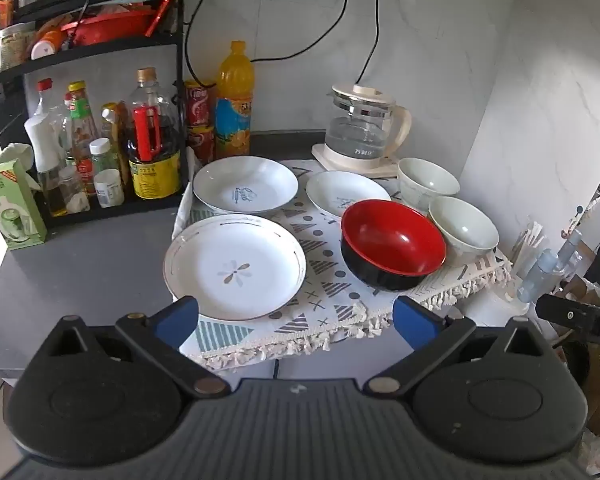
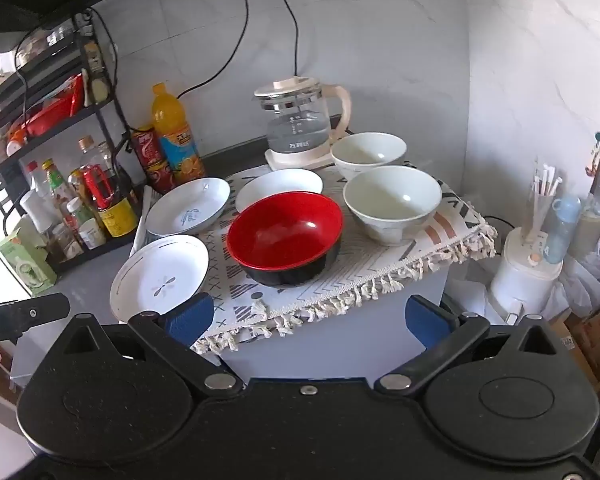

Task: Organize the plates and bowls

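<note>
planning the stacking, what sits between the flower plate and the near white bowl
The red bowl, on the patterned cloth, sits between the flower plate and the near white bowl; right wrist view.

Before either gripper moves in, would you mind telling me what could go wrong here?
1. The flower plate lies at the front left of the fringed cloth, apparently past its edge; a nudge might slide it off.
2. The red bowl sits close beside the near white bowl, so open fingers may knock one.
3. The fringe hangs over the edge and could snag.
</note>
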A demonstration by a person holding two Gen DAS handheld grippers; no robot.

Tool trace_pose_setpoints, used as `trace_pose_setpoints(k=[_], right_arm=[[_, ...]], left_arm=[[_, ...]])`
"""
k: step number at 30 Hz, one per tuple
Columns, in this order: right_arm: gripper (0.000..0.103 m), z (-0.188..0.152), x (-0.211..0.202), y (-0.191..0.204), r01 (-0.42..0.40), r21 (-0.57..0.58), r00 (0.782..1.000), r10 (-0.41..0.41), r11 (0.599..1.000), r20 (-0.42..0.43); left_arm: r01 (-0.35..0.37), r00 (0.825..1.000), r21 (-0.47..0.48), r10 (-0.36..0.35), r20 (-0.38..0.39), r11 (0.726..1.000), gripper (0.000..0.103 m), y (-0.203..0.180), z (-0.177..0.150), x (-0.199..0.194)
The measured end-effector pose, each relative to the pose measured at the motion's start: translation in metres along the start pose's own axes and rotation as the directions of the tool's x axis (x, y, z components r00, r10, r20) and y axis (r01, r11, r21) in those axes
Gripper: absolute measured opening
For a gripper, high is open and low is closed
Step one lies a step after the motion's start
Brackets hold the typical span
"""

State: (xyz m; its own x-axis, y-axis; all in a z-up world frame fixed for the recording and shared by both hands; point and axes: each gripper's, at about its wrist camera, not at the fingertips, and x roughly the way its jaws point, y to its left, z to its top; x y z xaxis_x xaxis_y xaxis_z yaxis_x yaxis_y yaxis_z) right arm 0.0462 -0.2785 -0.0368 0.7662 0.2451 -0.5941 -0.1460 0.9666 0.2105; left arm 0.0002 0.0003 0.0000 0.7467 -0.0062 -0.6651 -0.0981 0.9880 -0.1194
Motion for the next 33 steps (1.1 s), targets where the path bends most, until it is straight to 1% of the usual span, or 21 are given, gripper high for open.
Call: trace_pose_setpoints(k=[1,2,3,4,5,8,9,12,16,33], right_arm=[[0.103,-0.003,-0.004,0.005,-0.001,-0.034,1.0,0.002,0.999,0.02],[0.103,-0.005,-0.006,0.004,-0.013,-0.031,1.0,0.014,0.999,0.025],[0.103,-0.006,-0.007,0.006,-0.017,-0.034,1.0,0.018,0.999,0.019],[0.103,-0.008,-0.008,0.01,-0.014,-0.037,1.0,0.015,0.999,0.013],[0.103,-0.003,-0.005,0.01,-0.013,-0.037,1.0,0.013,0.999,-0.016],[0.103,0.001,-0.008,0.012,-0.016,-0.041,1.0,0.015,0.999,-0.027],[0.103,0.002,-0.008,0.012,-0.018,-0.04,0.999,0.017,0.999,-0.031],[0.103,0.001,-0.009,0.013,-0.016,-0.046,0.999,0.014,0.999,-0.037],[0.103,0.001,-0.008,0.009,-0.021,-0.038,0.999,0.019,0.999,-0.045],[0.103,0.001,-0.013,0.008,-0.006,-0.048,0.999,0.004,0.999,-0.038]], left_arm=[[0.005,1.0,-0.005,-0.005,0.0,1.0,0.102,0.001,0.0,0.0],[0.008,1.0,-0.011,-0.008,-0.002,1.0,0.102,0.001,0.001,0.001],[0.011,1.0,-0.014,-0.011,-0.004,1.0,0.102,0.001,0.002,0.003],[0.027,0.999,-0.038,-0.025,0.03,0.999,0.102,0.01,0.0,-0.004],[0.027,0.999,-0.038,-0.026,0.037,0.999,0.102,0.015,-0.001,-0.008],[-0.001,1.0,-0.032,0.001,0.017,0.999,0.102,0.016,0.0,-0.012],[0.0,1.0,-0.031,0.001,0.01,1.0,0.102,0.018,0.001,-0.01],[-0.008,1.0,-0.025,0.008,0.015,1.0,0.102,0.014,-0.004,-0.013],[-0.005,1.0,-0.042,0.005,0.009,0.999,0.102,0.015,-0.005,-0.013],[-0.006,1.0,-0.042,0.007,0.018,0.999,0.102,0.016,-0.005,-0.014]])
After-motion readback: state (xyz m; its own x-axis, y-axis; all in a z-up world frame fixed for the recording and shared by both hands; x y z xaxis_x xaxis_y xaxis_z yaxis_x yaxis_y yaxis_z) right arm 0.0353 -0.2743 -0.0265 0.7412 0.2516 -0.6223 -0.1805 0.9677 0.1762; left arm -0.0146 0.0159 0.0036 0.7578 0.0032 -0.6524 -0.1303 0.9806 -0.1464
